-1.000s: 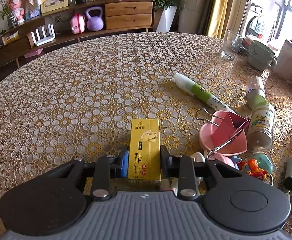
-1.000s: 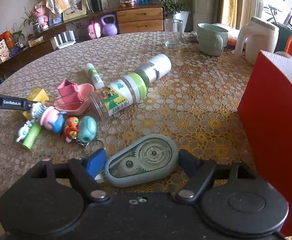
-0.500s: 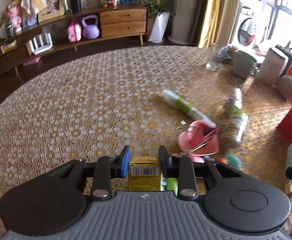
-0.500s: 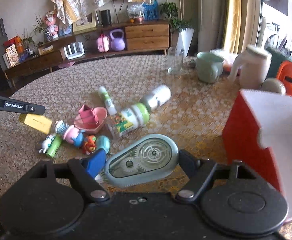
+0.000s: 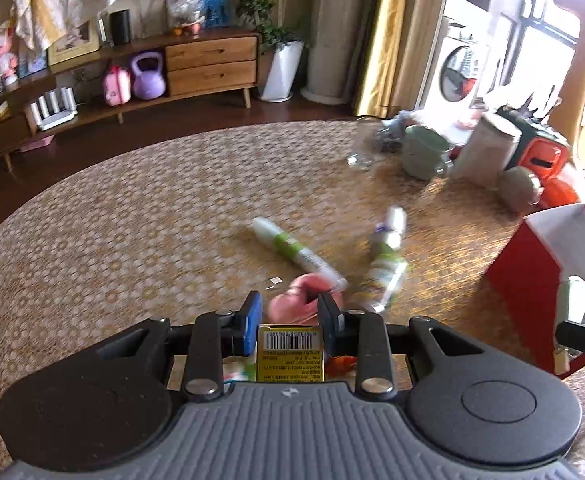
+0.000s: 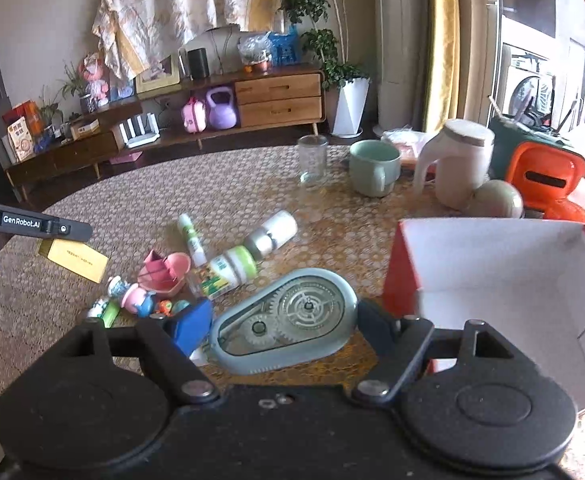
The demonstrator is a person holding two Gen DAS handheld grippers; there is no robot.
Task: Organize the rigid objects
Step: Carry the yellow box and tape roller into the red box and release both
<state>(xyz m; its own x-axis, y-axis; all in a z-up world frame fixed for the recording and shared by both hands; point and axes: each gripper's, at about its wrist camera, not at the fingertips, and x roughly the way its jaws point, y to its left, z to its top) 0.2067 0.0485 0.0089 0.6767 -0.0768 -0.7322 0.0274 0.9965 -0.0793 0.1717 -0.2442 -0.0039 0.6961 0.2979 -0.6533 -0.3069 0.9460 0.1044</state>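
My left gripper (image 5: pixel 290 320) is shut on a small yellow box (image 5: pixel 290 350), held above the table with its barcode end up; the box also shows in the right wrist view (image 6: pixel 74 258). My right gripper (image 6: pixel 284 320) is shut on a grey-green correction tape dispenser (image 6: pixel 282 320), held above the table just left of an open red box (image 6: pixel 504 264) with a white inside. The red box also shows at the right of the left wrist view (image 5: pixel 532 280).
On the patterned tablecloth (image 6: pixel 132 200) lie a green-white pen (image 6: pixel 191 236), two bottles (image 6: pixel 252 256), a pink dish with a binder clip (image 6: pixel 164 274) and small toys (image 6: pixel 136 304). A glass (image 6: pixel 312 160), green mug (image 6: pixel 372 166), white jug (image 6: pixel 456 164) and orange container (image 6: pixel 544 172) stand behind.
Both grippers have risen from the table with their objects. The yellow box has tipped so its barcode end faces up. The red box's open top has come into view.
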